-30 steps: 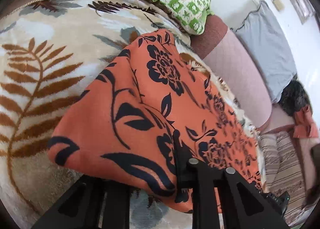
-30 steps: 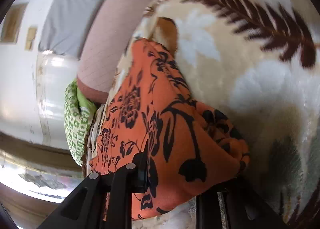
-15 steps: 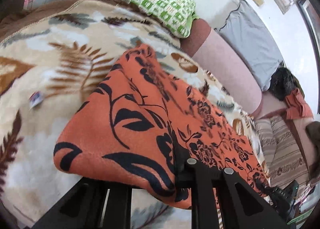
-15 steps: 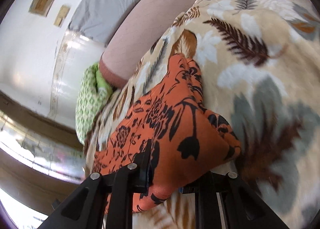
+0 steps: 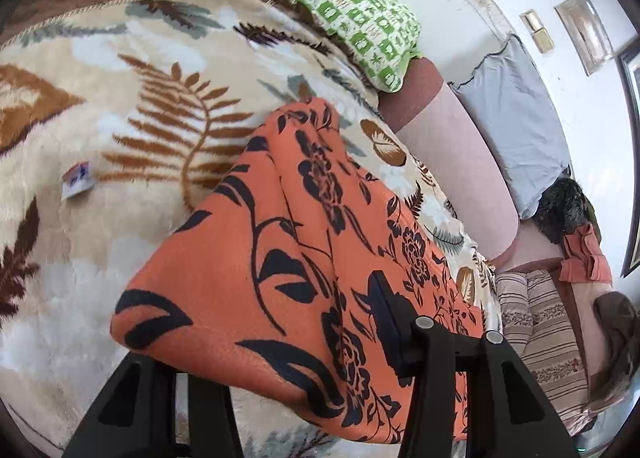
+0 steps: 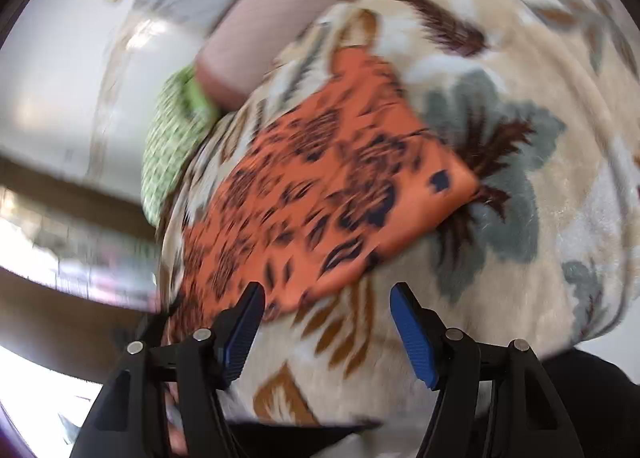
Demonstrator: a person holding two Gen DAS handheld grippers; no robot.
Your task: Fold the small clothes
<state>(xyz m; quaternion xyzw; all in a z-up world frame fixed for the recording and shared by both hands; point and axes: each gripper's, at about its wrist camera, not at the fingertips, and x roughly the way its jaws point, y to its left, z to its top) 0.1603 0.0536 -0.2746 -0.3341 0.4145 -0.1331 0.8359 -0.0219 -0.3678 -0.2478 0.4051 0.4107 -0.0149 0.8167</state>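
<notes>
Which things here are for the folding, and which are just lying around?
For the folding:
- orange flowered cloth, lying on the leaf-print blanket
- left gripper, jaws opening, cloth between them
- right gripper, jaws opening, nothing between them

Just lying about:
- green checked pillow
- pink bolster
- grey pillow
- striped cushion
- small tag

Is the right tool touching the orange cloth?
Apart. The right wrist view shows the right tool opening, nothing between its blue pads, with bare blanket between them and the orange cloth.
</notes>
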